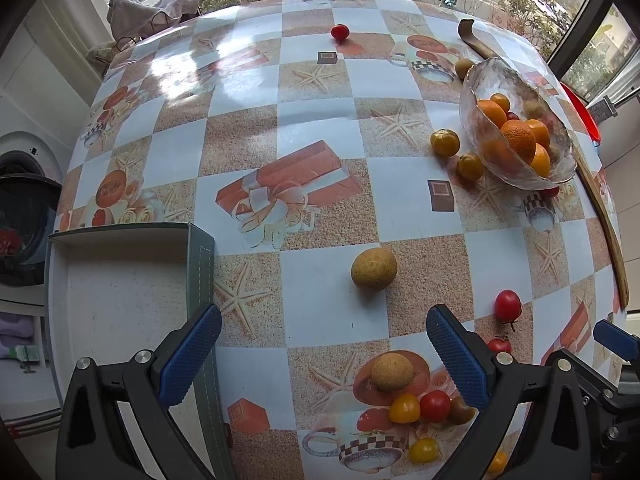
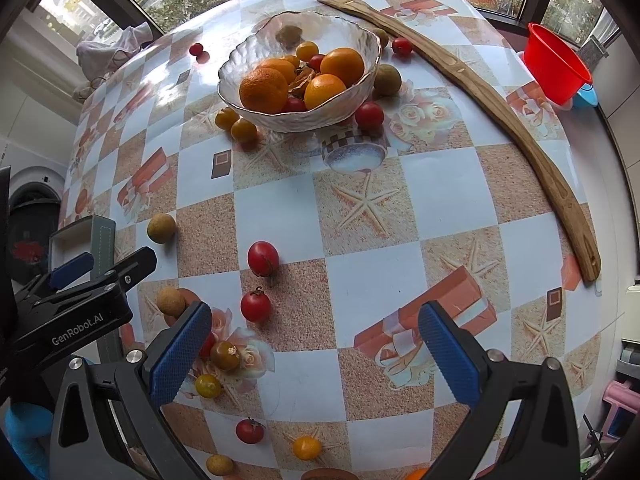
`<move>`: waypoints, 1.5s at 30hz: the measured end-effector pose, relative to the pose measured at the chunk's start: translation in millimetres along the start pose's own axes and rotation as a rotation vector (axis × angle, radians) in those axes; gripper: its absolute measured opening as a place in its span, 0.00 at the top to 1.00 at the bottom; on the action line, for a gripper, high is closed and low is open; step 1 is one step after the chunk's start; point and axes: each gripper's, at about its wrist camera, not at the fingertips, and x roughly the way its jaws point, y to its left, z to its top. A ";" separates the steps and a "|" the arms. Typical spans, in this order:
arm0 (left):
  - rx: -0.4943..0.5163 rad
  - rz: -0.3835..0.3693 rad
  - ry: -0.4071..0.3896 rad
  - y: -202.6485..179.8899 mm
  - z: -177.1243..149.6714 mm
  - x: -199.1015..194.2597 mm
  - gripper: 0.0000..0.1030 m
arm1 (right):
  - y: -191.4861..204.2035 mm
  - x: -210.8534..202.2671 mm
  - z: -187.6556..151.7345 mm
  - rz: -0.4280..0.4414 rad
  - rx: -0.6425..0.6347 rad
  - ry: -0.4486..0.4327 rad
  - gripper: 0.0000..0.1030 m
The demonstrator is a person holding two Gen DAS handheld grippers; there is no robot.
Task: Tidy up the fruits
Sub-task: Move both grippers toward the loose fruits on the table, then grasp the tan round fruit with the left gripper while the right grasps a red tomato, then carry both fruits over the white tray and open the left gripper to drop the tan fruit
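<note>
Partly done: glass bowl at the far side of the worktop holds oranges and some small fruit, but tomatoes, longans and kumquats are loose near and around it; box at near left looks empty. Left claw and right claw both gape wide, holding and touching nothing.

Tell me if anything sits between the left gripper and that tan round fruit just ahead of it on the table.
Nothing visible blocks it. The left gripper is open, and the tan round fruit lies just beyond its fingers over bare tablecloth. A second tan fruit sits nearer, beside the right finger, off the direct line.
</note>
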 end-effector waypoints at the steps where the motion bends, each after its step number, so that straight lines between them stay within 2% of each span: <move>1: 0.000 0.002 -0.003 0.5 1.2 1.4 0.00 | -0.1 0.8 1.2 0.009 0.002 -0.002 0.00; 5: 0.003 0.000 -0.004 1.2 7.2 10.3 0.00 | 1.9 4.6 4.5 0.039 0.007 -0.004 0.00; 13: 0.055 -0.018 -0.009 -5.7 17.8 25.2 0.00 | 14.0 17.3 11.3 0.027 -0.040 -0.009 0.00; 16: 0.065 -0.045 -0.003 -7.5 18.6 29.4 0.00 | 20.3 23.2 12.6 0.028 -0.068 -0.006 0.04; 18: 0.068 -0.034 -0.014 -6.8 22.4 31.0 0.00 | 23.7 28.5 13.4 0.033 -0.082 0.015 0.13; 20: 0.071 -0.013 -0.030 -7.6 26.3 34.3 0.16 | 27.5 33.6 13.6 0.038 -0.098 0.024 0.19; 21: 0.070 -0.033 -0.004 -7.8 25.3 38.0 0.22 | 29.2 36.1 13.6 0.042 -0.107 0.032 0.24; 24: 0.065 -0.057 0.001 -6.6 25.8 41.1 0.22 | 33.2 41.8 12.9 0.044 -0.128 0.045 0.34; 26: 0.073 -0.061 -0.004 -7.4 25.7 40.9 0.25 | 36.2 42.5 12.9 0.029 -0.146 0.040 0.37; 27: 0.076 -0.070 -0.006 -8.3 24.9 41.3 0.28 | 38.0 42.3 12.7 0.024 -0.156 0.035 0.43; 28: 0.081 -0.070 -0.013 -9.7 24.7 40.1 0.35 | 40.8 43.2 13.1 0.014 -0.170 0.018 0.47; 29: 0.086 -0.071 -0.026 -12.8 24.4 39.0 0.39 | 42.0 43.4 13.1 0.011 -0.178 0.015 0.57; 30: 0.092 -0.073 -0.035 -15.2 24.9 37.8 0.49 | 42.6 43.8 13.0 0.015 -0.181 0.015 0.68; 31: 0.097 -0.077 -0.038 -17.1 25.4 35.7 0.61 | 43.4 45.0 14.0 0.026 -0.180 0.011 0.73; 32: 0.102 -0.079 -0.042 -18.6 26.0 33.7 0.68 | 43.6 45.5 14.3 0.030 -0.175 0.008 0.78; 33: 0.103 -0.089 -0.035 -18.1 26.4 31.0 0.73 | 41.3 45.1 14.2 0.037 -0.167 0.013 0.78; 38: 0.053 -0.173 -0.041 -10.8 24.9 15.5 0.73 | 30.3 35.0 12.2 0.091 -0.110 0.022 0.78; 45: 0.012 -0.184 -0.091 16.7 4.3 -25.0 0.73 | 36.5 13.2 10.0 0.135 -0.106 0.006 0.78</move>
